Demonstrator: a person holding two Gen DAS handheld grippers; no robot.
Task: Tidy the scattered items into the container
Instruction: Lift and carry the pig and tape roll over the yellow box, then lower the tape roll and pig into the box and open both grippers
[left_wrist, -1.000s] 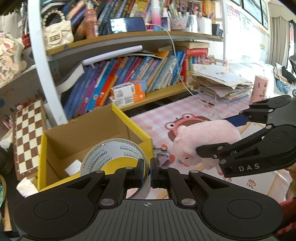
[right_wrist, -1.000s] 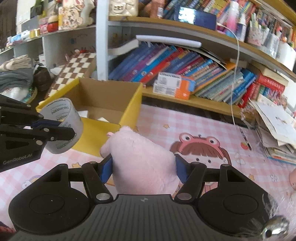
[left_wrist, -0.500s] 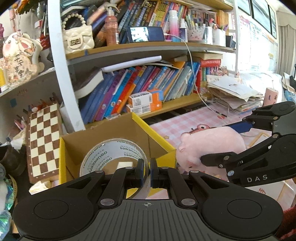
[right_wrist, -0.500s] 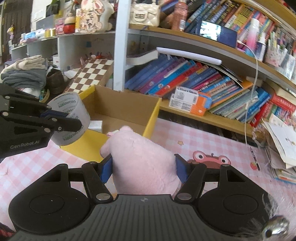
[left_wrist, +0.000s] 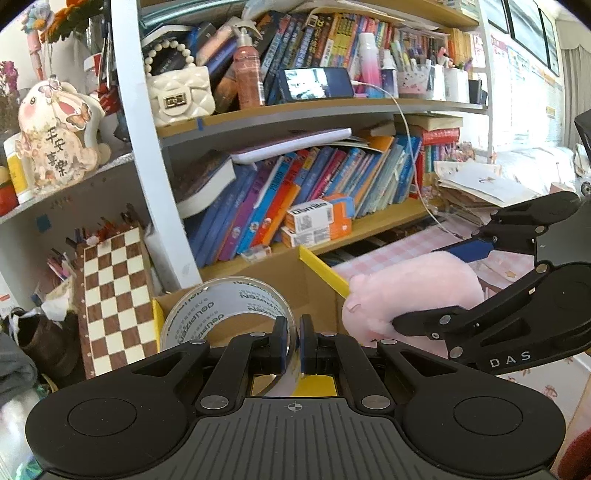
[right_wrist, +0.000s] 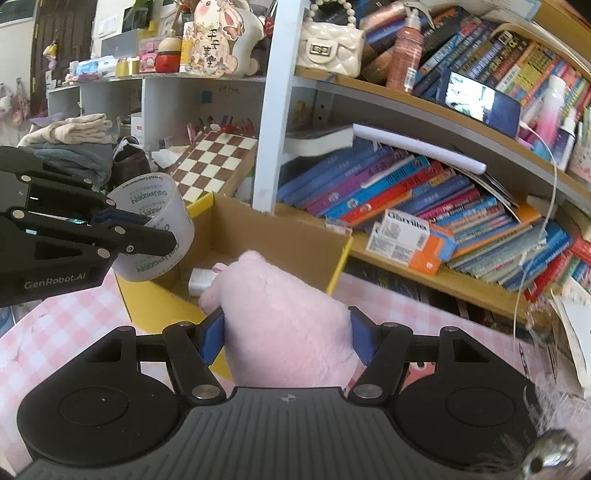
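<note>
My left gripper (left_wrist: 291, 343) is shut on the rim of a clear tape roll (left_wrist: 225, 310), held above the near edge of the open cardboard box (left_wrist: 317, 291) with yellow flaps. The same tape roll (right_wrist: 155, 229) and left gripper (right_wrist: 162, 240) show at the left of the right wrist view, over the box's left corner. My right gripper (right_wrist: 286, 339) is shut on a pink plush toy (right_wrist: 284, 317), whose snout hangs over the box (right_wrist: 280, 240) front wall. In the left wrist view the pink plush toy (left_wrist: 413, 291) sits just right of the box.
A bookshelf (left_wrist: 332, 221) packed with books stands right behind the box. A chessboard (left_wrist: 114, 295) leans at the left. A white item (right_wrist: 201, 282) lies inside the box. Piled papers (left_wrist: 476, 184) lie at the right on the pink checked tablecloth (right_wrist: 55, 332).
Both grippers have risen and moved toward the box with their loads. The tape roll now hangs over the box's near edge and the plush snout reaches over its front wall.
</note>
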